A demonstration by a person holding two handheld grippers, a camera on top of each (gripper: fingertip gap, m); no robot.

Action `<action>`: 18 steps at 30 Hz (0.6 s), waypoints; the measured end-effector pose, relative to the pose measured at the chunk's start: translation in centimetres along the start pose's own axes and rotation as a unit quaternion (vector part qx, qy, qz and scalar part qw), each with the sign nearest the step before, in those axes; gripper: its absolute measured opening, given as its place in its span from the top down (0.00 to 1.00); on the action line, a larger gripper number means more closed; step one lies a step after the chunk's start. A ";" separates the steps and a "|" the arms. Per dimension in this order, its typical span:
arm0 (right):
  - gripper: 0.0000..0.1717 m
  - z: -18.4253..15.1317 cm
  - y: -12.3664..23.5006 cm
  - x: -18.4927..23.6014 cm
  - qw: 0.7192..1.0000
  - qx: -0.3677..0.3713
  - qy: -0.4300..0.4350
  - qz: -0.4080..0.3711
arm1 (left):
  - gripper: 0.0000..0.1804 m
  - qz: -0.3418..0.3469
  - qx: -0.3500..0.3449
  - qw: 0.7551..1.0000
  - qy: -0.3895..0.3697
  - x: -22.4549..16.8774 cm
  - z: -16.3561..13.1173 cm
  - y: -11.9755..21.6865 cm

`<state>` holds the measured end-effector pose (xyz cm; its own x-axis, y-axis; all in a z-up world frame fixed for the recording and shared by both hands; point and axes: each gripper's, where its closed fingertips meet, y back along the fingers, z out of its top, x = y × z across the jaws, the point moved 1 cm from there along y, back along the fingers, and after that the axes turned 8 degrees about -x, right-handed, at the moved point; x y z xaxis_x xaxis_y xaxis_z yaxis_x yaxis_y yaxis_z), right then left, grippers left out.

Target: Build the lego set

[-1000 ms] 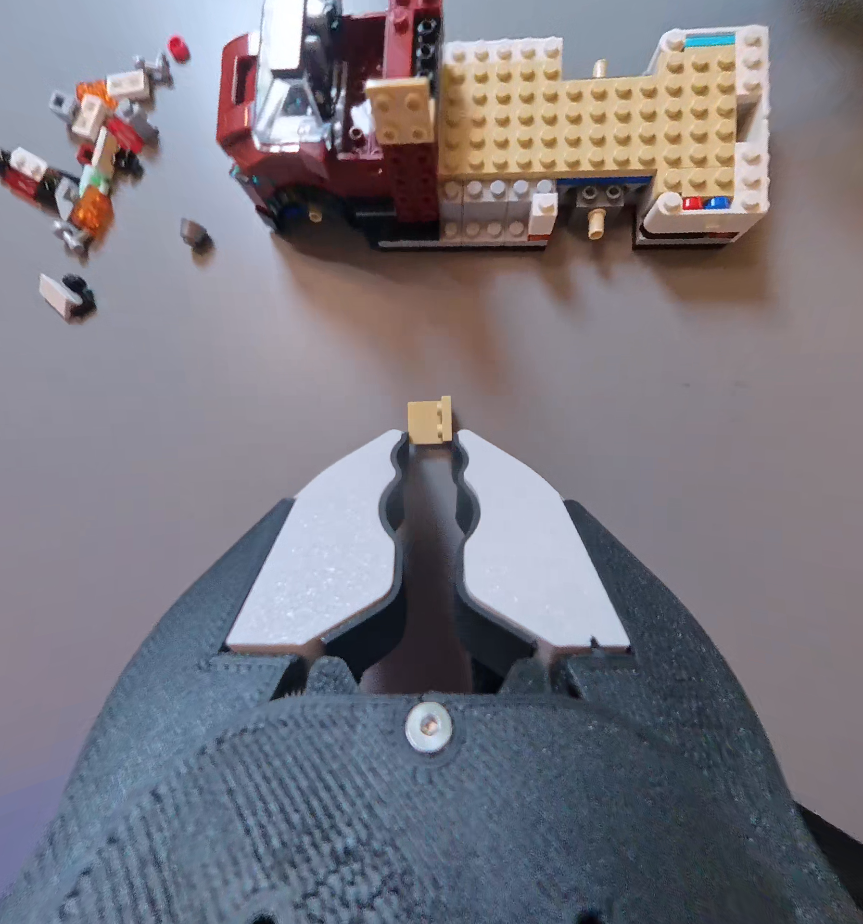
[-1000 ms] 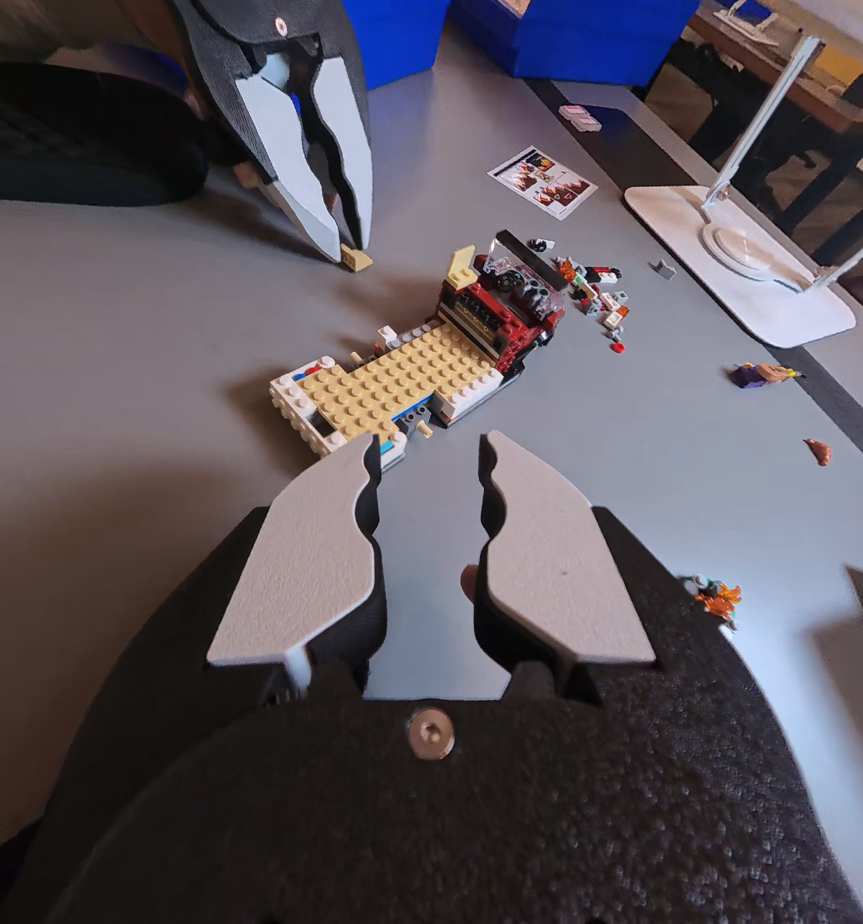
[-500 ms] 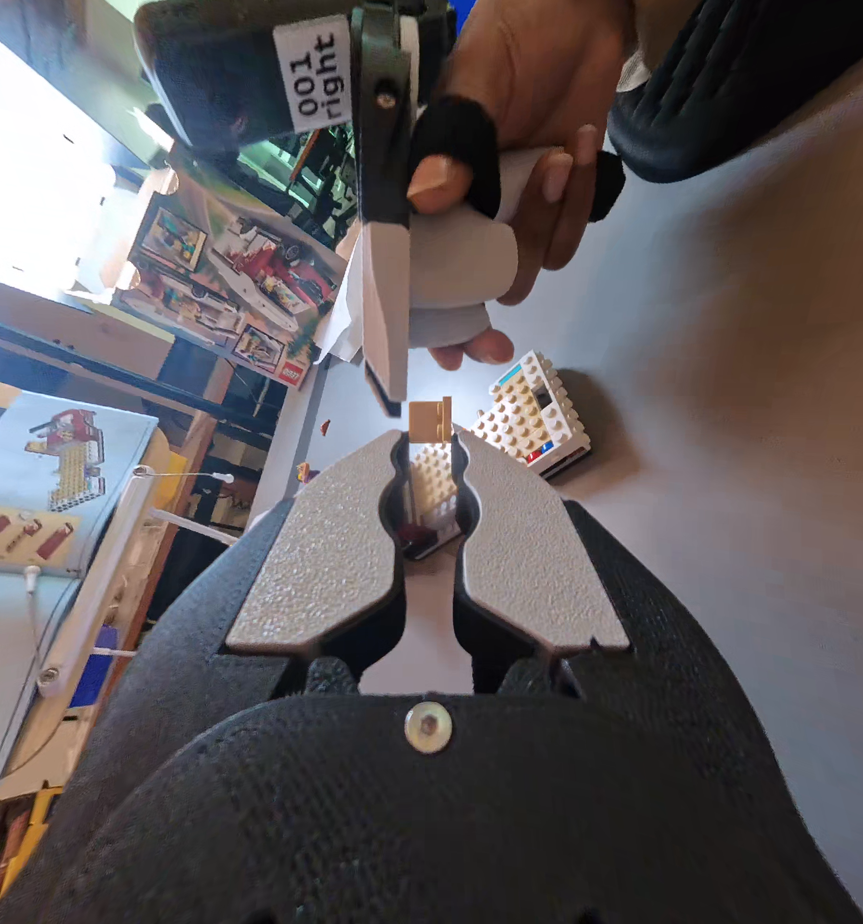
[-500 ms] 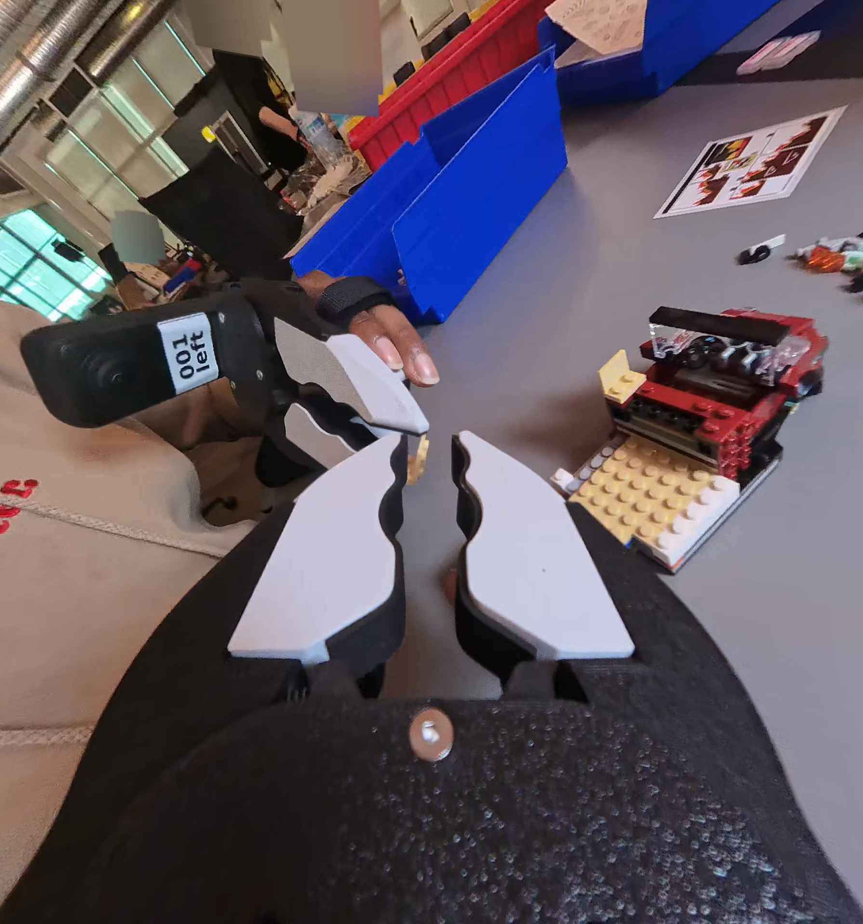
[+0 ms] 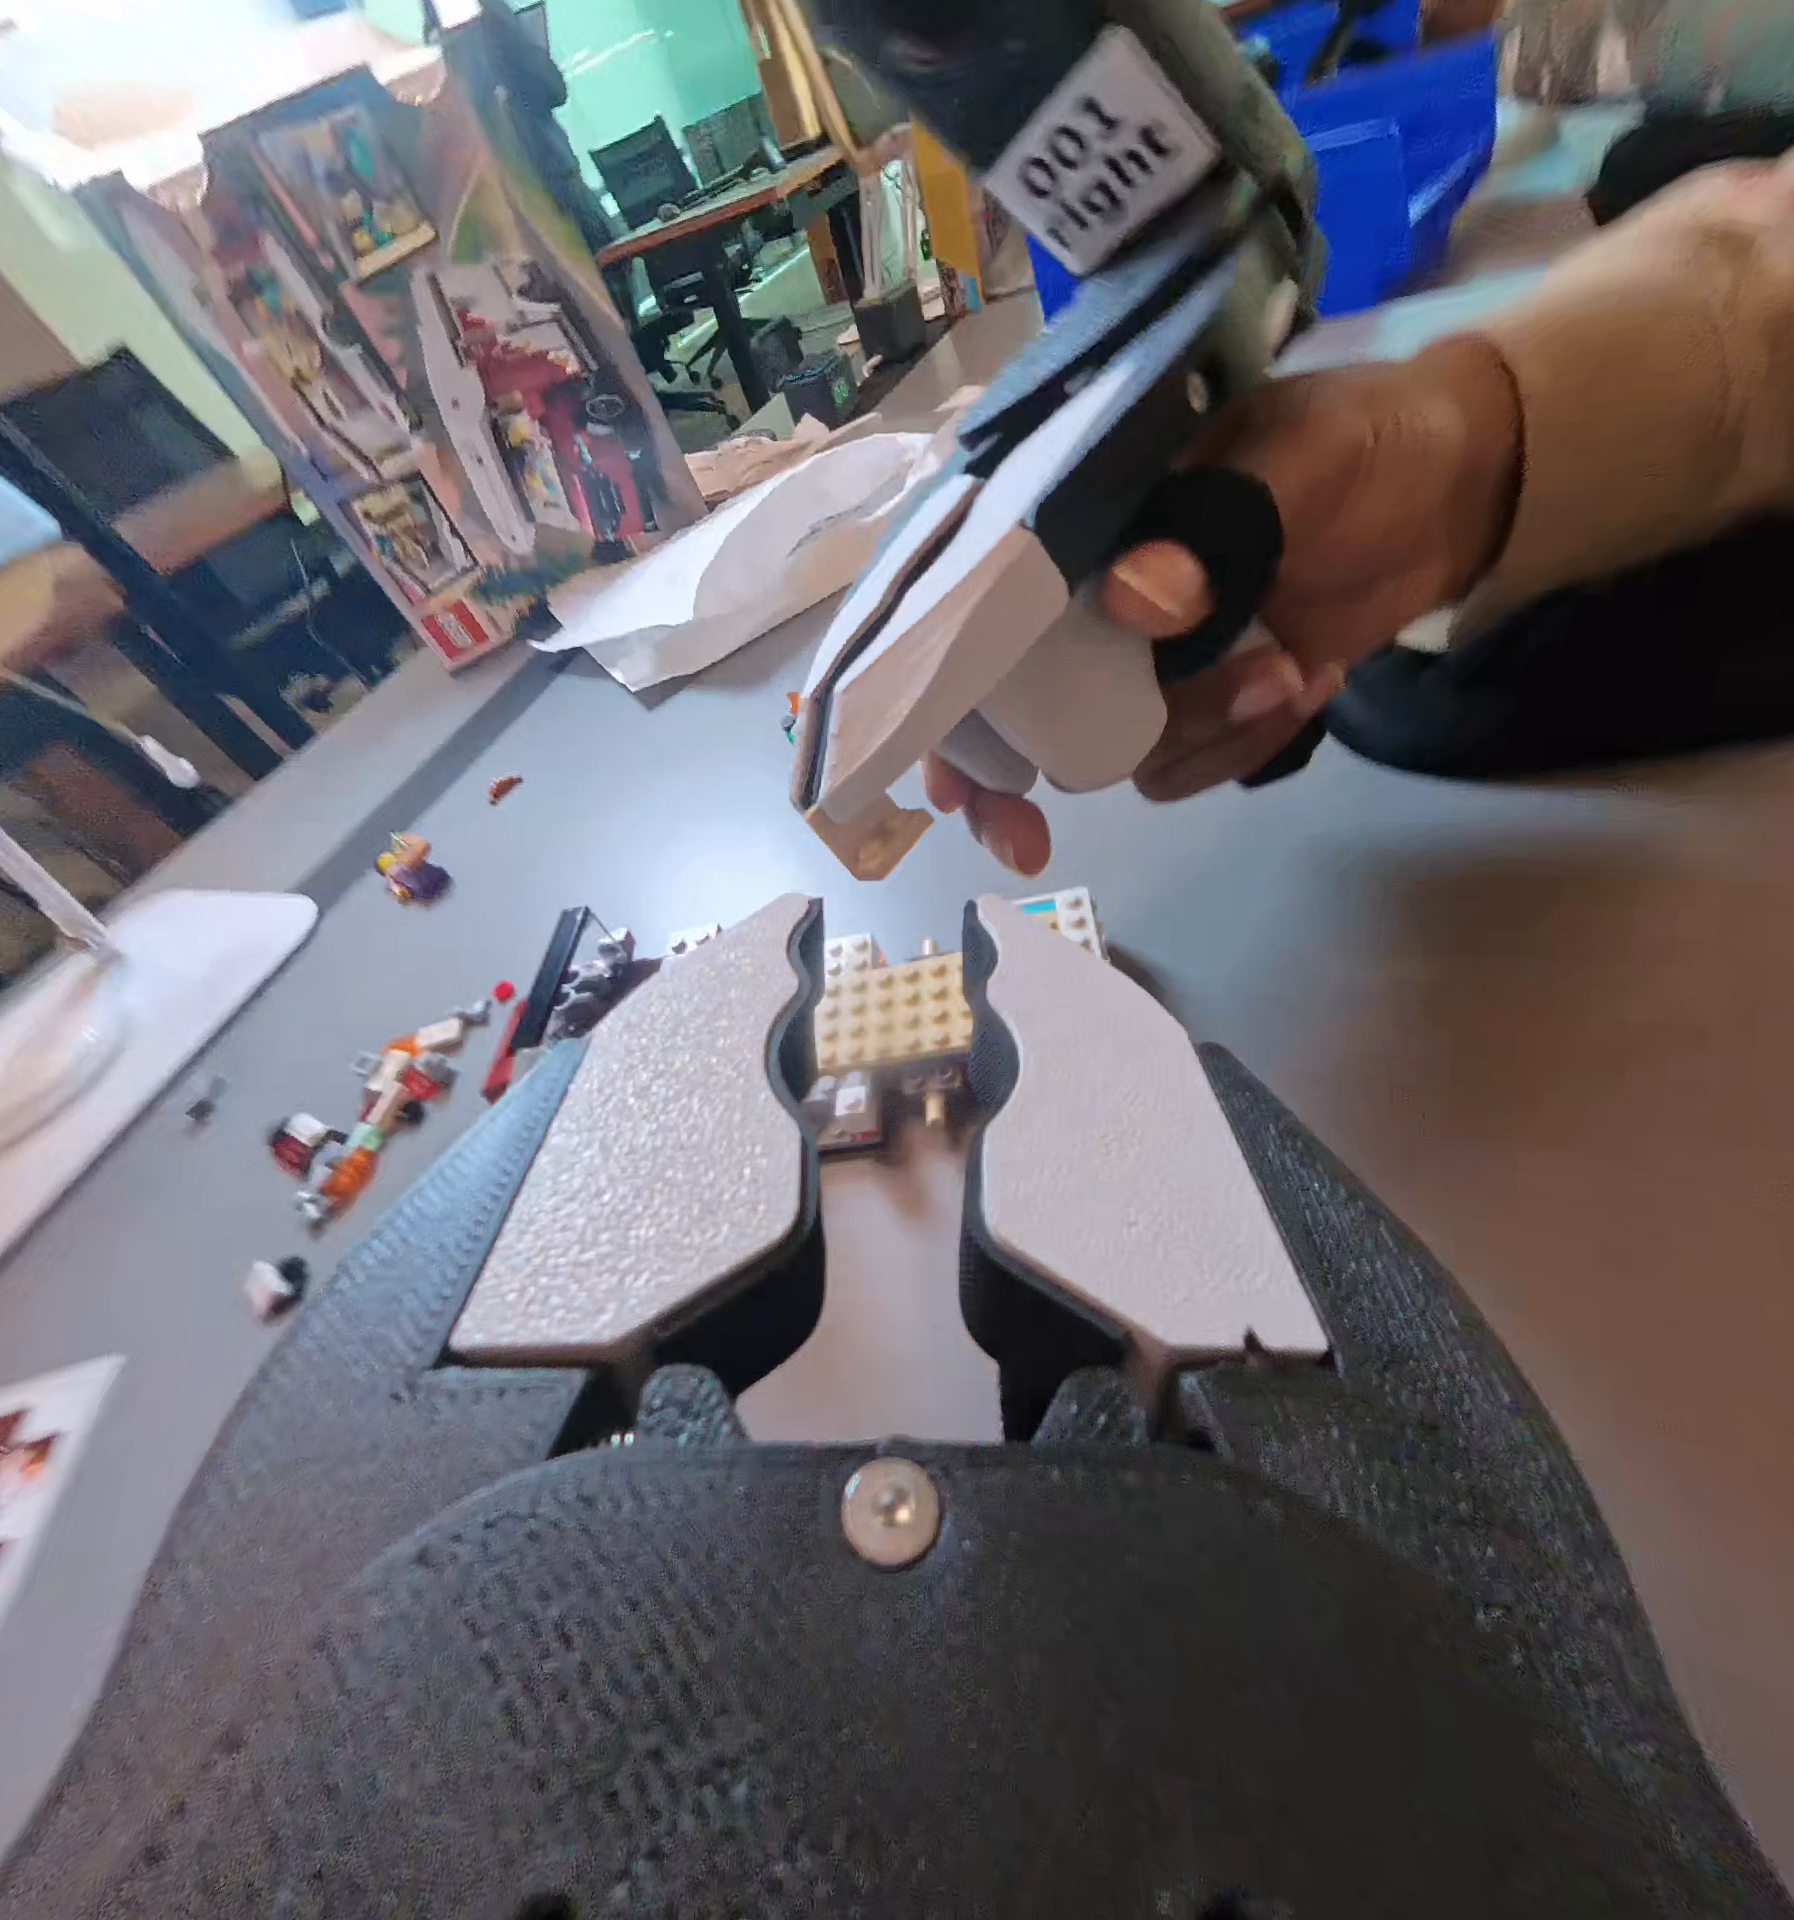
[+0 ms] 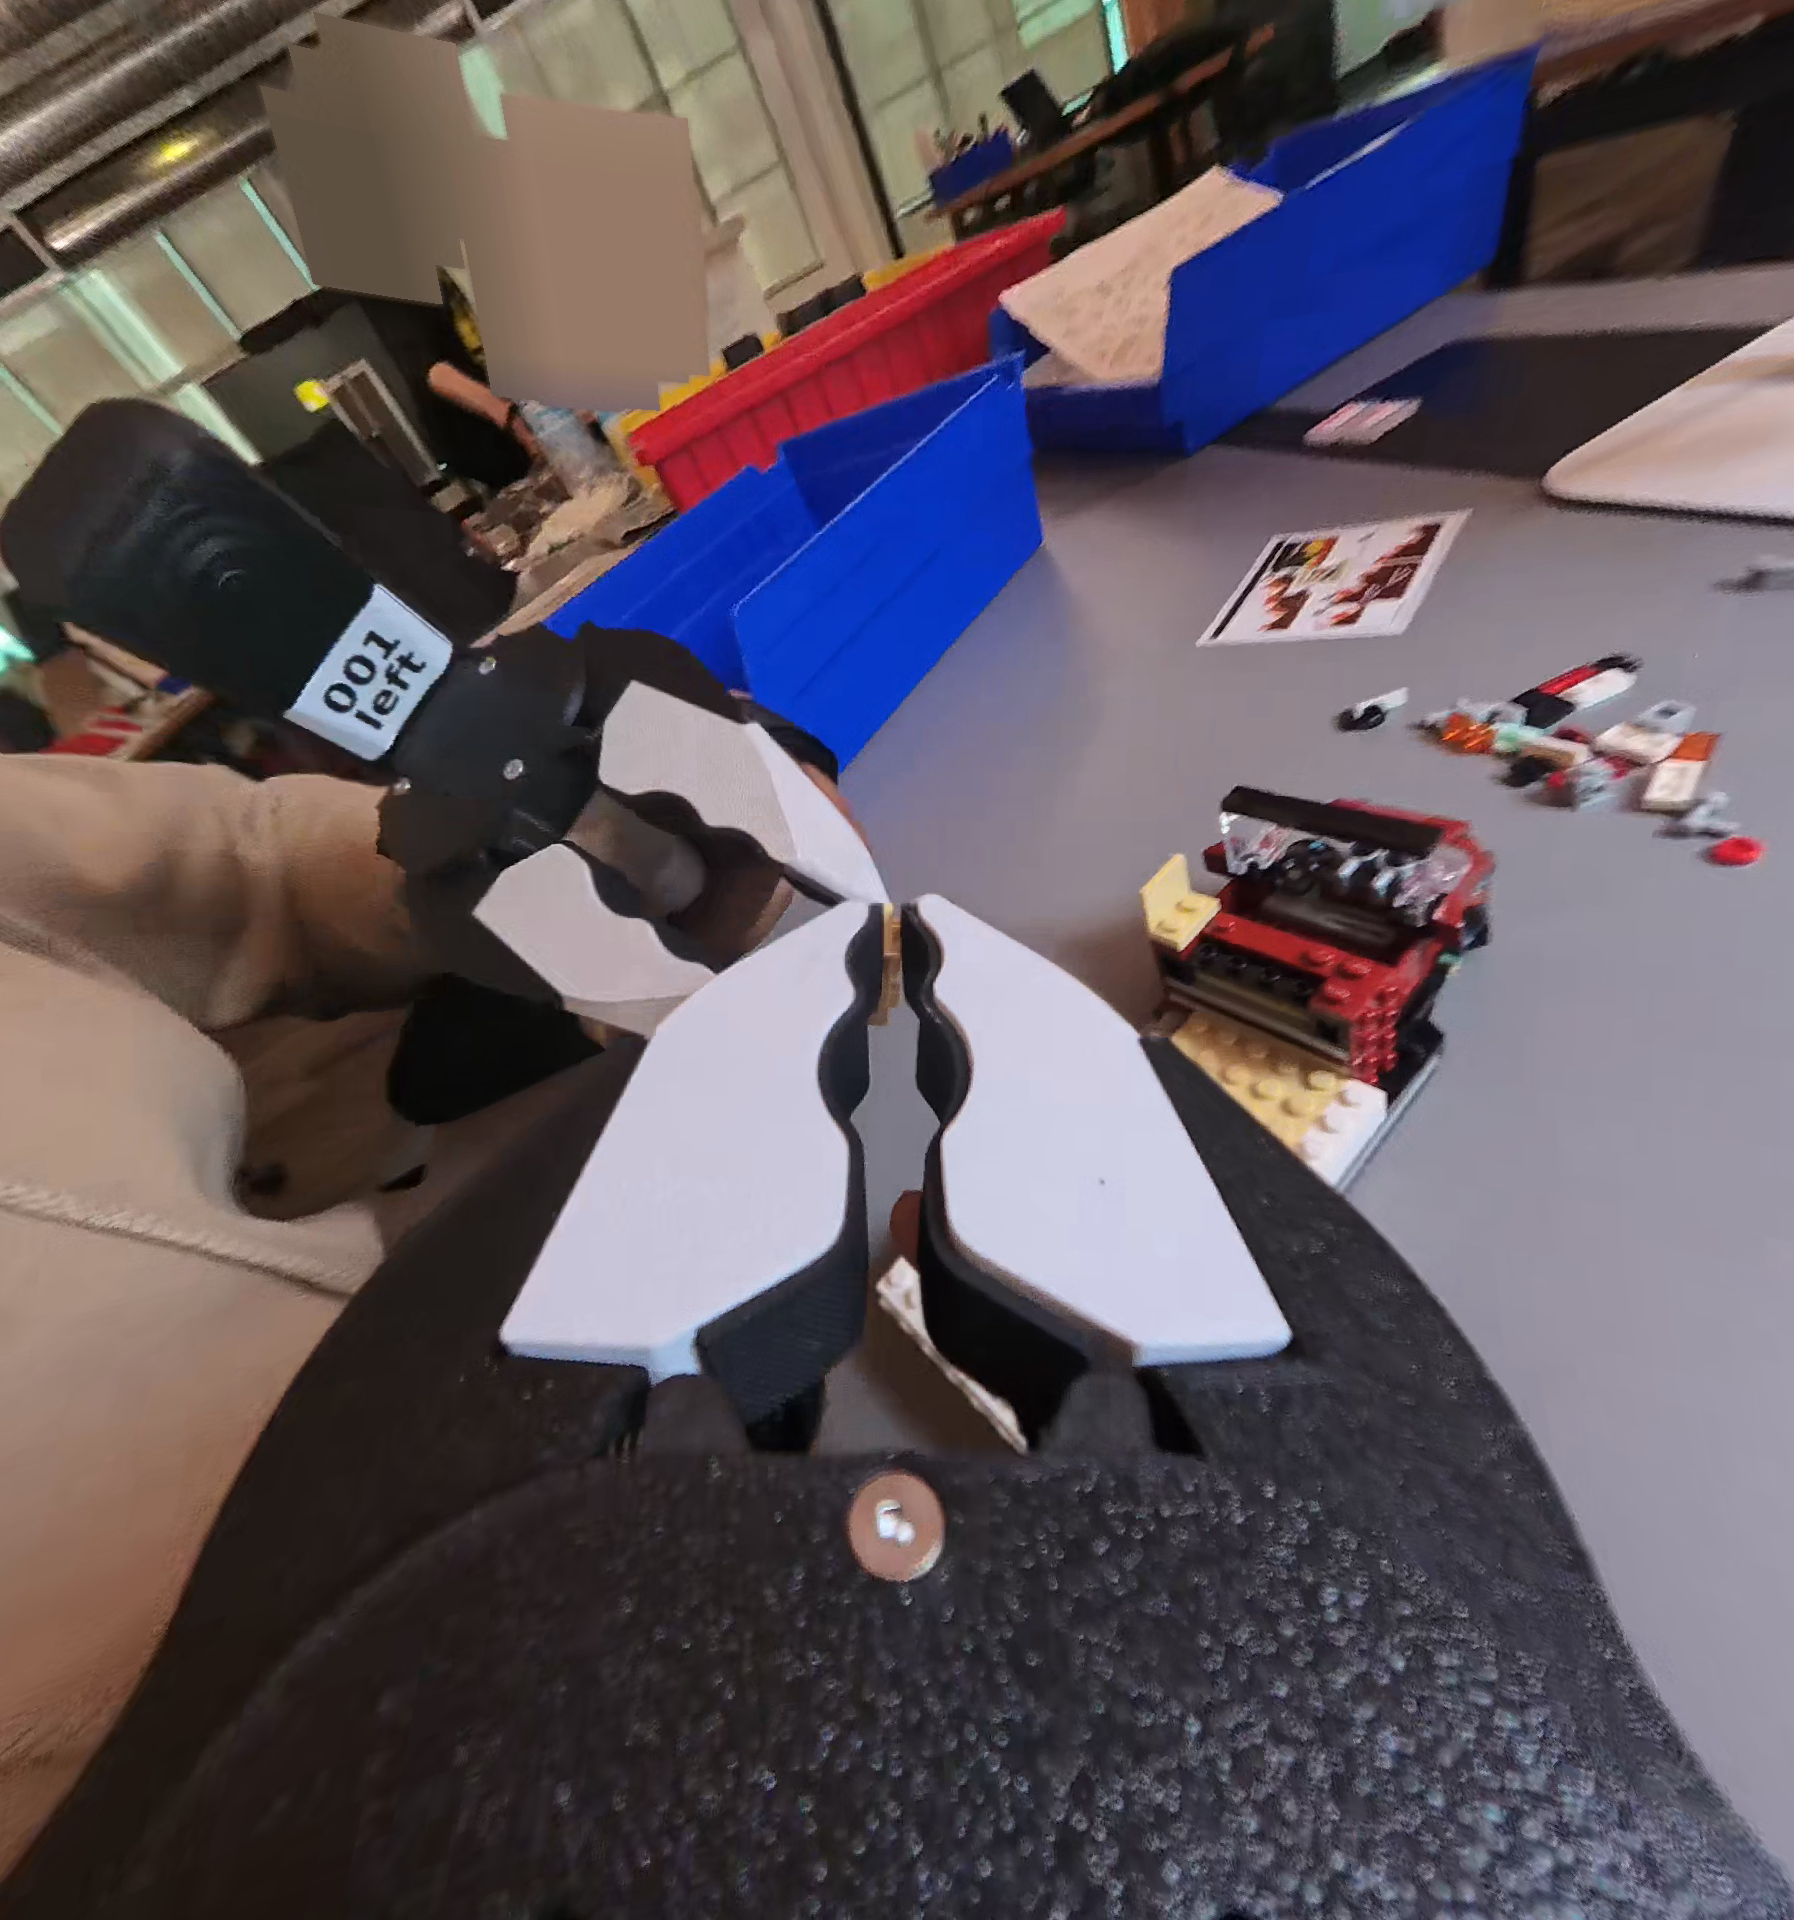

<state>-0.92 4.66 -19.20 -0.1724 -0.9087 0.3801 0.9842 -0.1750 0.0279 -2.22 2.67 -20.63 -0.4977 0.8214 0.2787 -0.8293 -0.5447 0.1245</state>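
Pinching small tan brick (image 6: 888,961), right gripper (image 6: 894,914) jaws clamped

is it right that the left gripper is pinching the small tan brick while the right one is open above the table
No, the grippers are swapped. The right gripper pinches the small tan brick, as both wrist views show. The left gripper is open above the table, seen in the left wrist view.

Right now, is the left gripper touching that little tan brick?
Apart. The left wrist view shows the left gripper open with nothing between its fingers; the tan brick sits pinched in the right gripper above.
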 end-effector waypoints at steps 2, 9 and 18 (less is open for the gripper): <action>0.98 0.8 0.0 -0.3 0.999 -0.028 0.016 -0.028 | 0.85 0.008 -0.001 0.999 0.052 0.3 0.2 -0.4; 0.98 1.5 -0.5 -0.3 0.991 -0.080 0.052 -0.097 | 0.86 0.042 -0.009 0.992 0.115 1.3 0.8 -1.1; 0.98 1.3 -0.7 0.0 0.985 -0.084 0.099 -0.116 | 0.91 0.050 -0.003 0.995 0.088 1.5 0.8 -0.9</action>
<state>-1.56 5.22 -18.01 -0.4136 -0.8895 0.1941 0.8990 -0.4327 -0.0673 -2.07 4.27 -19.59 -0.6139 0.7806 0.1178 -0.7751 -0.6243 0.0979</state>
